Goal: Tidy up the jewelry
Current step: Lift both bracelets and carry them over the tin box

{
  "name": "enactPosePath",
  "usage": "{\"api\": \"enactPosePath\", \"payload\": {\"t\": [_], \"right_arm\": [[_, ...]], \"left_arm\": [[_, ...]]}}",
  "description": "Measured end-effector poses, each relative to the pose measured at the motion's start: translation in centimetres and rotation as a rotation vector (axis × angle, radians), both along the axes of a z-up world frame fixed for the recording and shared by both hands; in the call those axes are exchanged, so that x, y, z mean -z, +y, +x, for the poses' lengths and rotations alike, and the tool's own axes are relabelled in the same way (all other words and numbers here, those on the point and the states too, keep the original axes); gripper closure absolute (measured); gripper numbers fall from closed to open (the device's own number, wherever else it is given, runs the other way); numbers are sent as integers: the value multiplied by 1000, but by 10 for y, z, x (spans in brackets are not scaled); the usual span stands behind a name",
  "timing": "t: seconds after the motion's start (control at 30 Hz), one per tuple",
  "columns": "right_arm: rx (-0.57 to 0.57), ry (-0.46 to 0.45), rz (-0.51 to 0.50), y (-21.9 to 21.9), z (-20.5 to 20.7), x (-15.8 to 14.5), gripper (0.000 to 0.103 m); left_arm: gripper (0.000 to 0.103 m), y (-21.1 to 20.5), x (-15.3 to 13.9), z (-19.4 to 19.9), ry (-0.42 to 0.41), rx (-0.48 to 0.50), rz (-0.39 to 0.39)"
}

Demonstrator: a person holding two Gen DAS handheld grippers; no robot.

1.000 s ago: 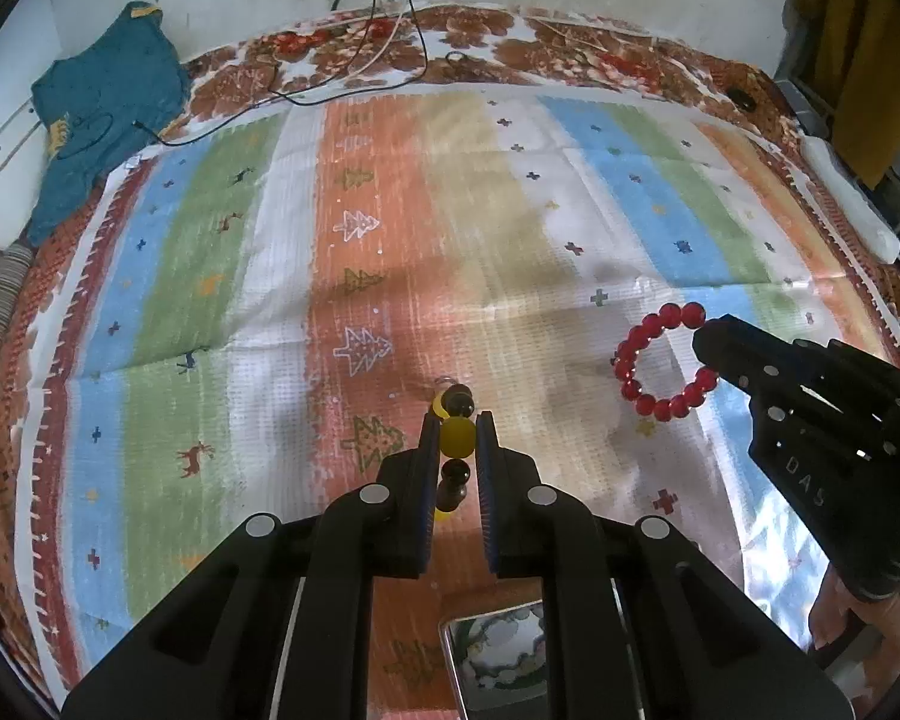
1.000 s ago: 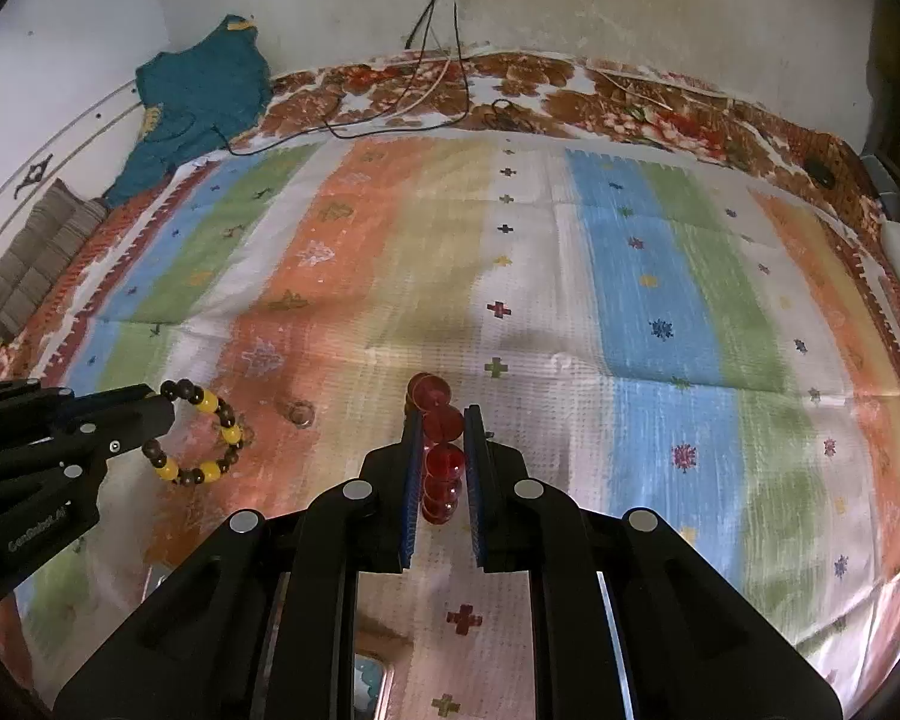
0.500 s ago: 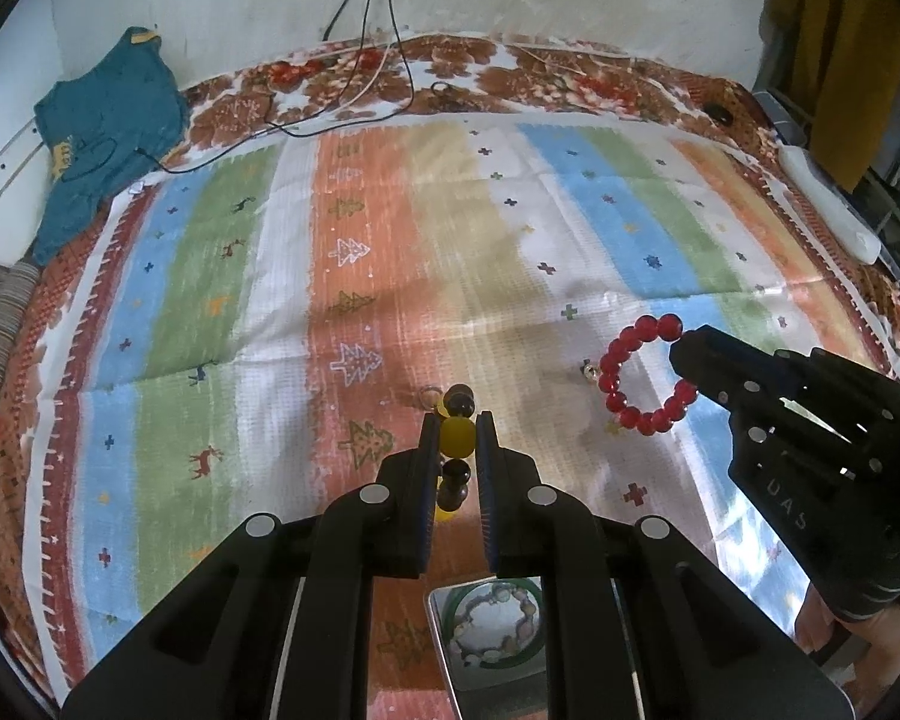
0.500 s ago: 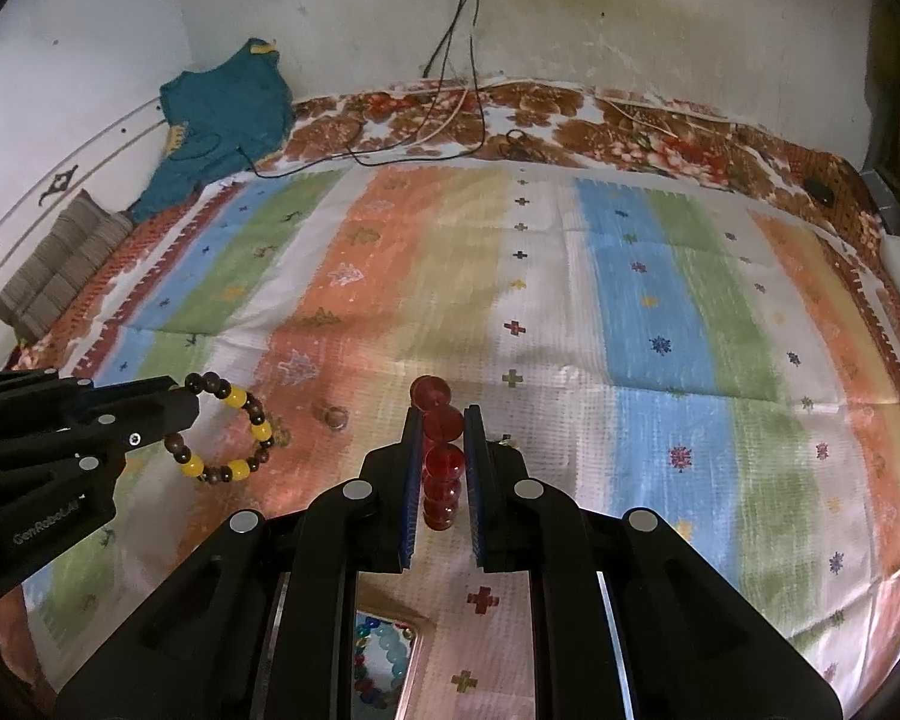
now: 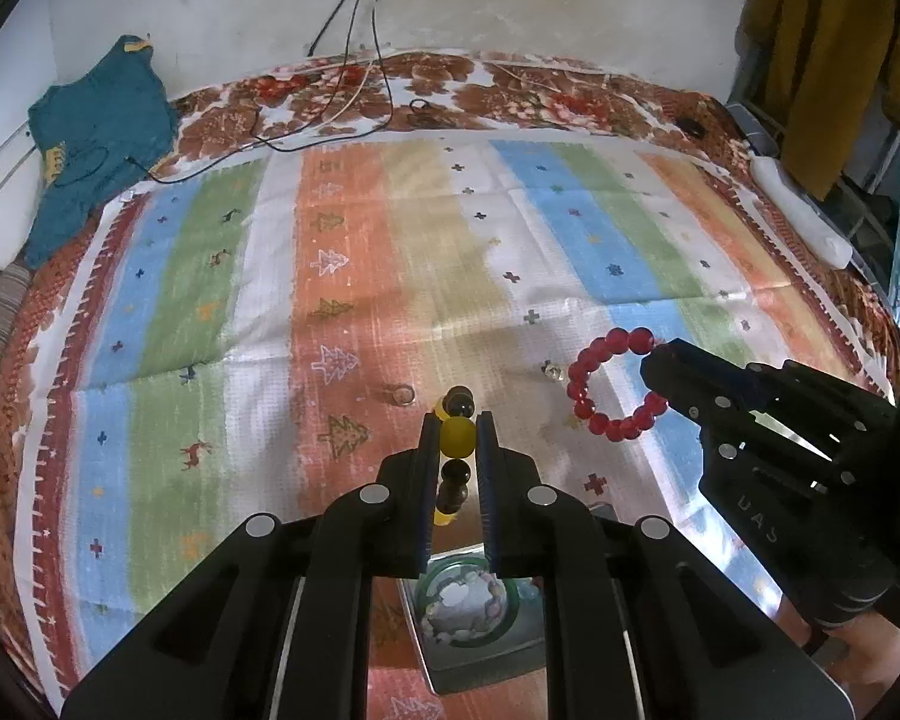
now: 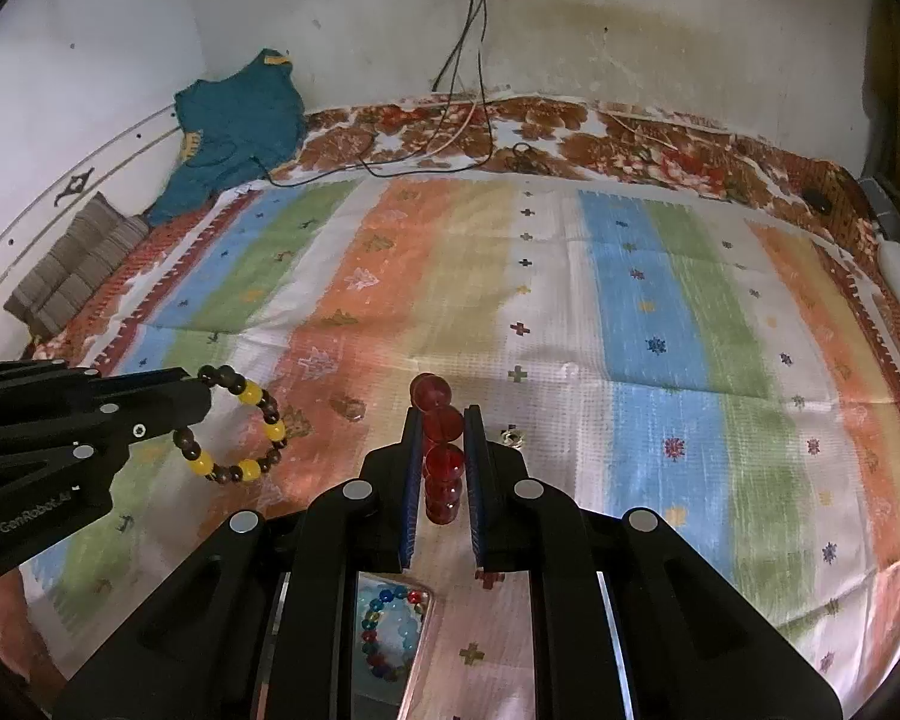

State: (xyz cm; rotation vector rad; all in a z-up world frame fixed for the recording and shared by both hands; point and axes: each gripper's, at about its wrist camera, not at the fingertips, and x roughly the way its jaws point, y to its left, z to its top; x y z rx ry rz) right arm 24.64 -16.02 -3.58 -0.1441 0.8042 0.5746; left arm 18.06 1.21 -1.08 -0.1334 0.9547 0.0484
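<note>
At the far left, a teal garment point(image 5: 99, 138) lies crumpled at the bed's edge against the wall, with a folded striped cloth point(image 6: 72, 276) near it in the right wrist view. The bed is covered by a striped blanket point(image 5: 354, 252) in blue, green, orange and white bands with small tree and cross motifs, and black cables point(image 5: 354, 60) trail down the wall onto its floral border. Toward the middle, the left gripper point(image 5: 457, 438) is pinching a brown-and-yellow bead bracelet point(image 6: 240, 432), its pads pressed on a yellow bead so that the loop hangs in the air above the blanket. Just beyond its tips a small ring point(image 5: 401, 394) lies on the orange band, and below its fingers an open metal tin point(image 5: 480, 654) holds a green bangle and a pale bead bracelet. Further right, a small silvery trinket point(image 5: 549, 368) rests on the blanket just beside the red bead bracelet point(image 5: 612, 384), which the right gripper point(image 6: 441, 438) clamps by a few beads, its pads closed on them, holding the loop clear of the blanket. Under this gripper another tin point(image 6: 390, 630) contains a string of multicoloured beads. At the far right, a mustard cloth point(image 5: 822, 54) hangs by the wall.
</note>
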Motion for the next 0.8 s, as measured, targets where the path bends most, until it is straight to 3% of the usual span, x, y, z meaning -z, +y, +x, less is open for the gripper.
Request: {"api": "enactPosePath", "payload": {"t": [0.8], "right_arm": [[-51, -28, 3, -5, -42, -9, 89]], "left_arm": [[92, -14, -12, -41, -46, 27, -2]]}}
